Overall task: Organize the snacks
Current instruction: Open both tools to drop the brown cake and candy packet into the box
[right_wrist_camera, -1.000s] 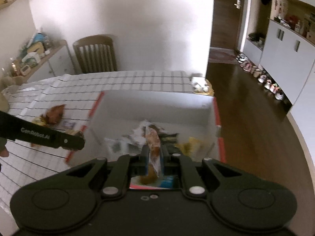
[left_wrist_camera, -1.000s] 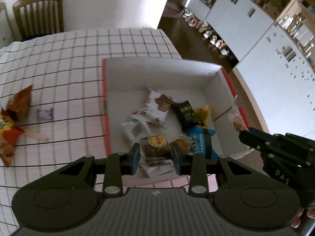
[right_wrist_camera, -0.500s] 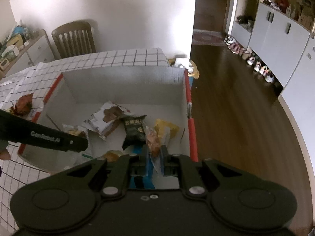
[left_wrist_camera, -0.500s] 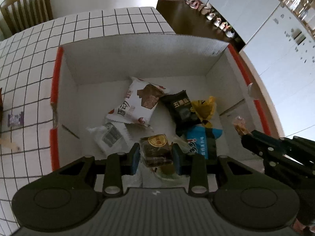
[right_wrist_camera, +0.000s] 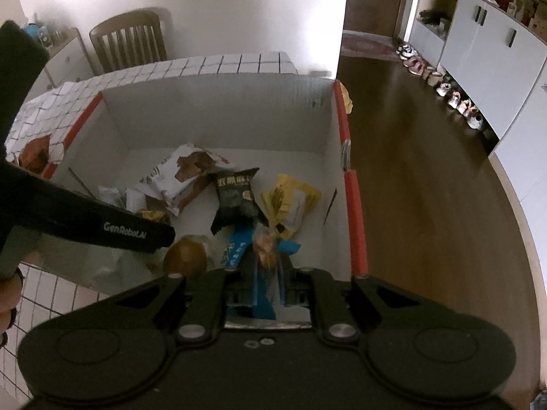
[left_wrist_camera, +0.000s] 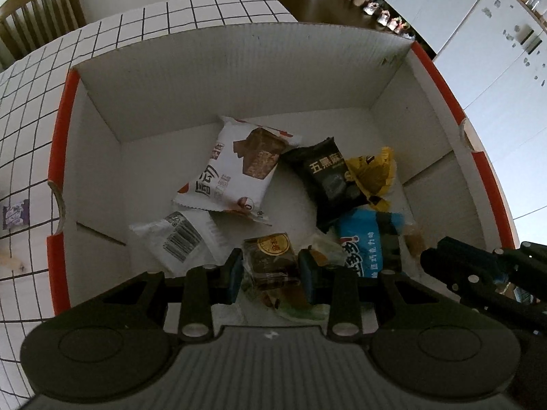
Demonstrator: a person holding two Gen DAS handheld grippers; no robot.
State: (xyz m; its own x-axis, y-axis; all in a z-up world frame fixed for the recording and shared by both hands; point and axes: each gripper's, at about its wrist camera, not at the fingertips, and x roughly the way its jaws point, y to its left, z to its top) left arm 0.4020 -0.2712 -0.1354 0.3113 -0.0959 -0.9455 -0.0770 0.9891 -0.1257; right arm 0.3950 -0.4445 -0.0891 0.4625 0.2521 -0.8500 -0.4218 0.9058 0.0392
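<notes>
A white cardboard box (left_wrist_camera: 239, 78) with red rims holds several snack packets. My left gripper (left_wrist_camera: 270, 270) is shut on a small brown cake in clear wrap with a gold sticker (left_wrist_camera: 271, 259), held low over the box's near side. In the right wrist view my right gripper (right_wrist_camera: 265, 263) is shut on a thin clear packet with orange-brown snack (right_wrist_camera: 265, 247), above a blue packet (right_wrist_camera: 239, 249). A white packet with a brown cake picture (left_wrist_camera: 232, 174), a black packet (left_wrist_camera: 328, 181) and a yellow packet (left_wrist_camera: 372, 171) lie on the box floor. The right gripper's black fingers (left_wrist_camera: 454, 263) show at the left view's right edge.
The box (right_wrist_camera: 218, 109) stands on a white tablecloth with a black grid (left_wrist_camera: 30, 109). A small purple packet (left_wrist_camera: 15, 212) lies on the cloth left of the box. An orange-brown bag (right_wrist_camera: 34, 152) lies beyond the box's left wall. A wooden chair (right_wrist_camera: 130, 42) stands behind the table.
Both grippers have come down and forward over the box, each still holding its snack. The box now fills both views and its contents look closer.
</notes>
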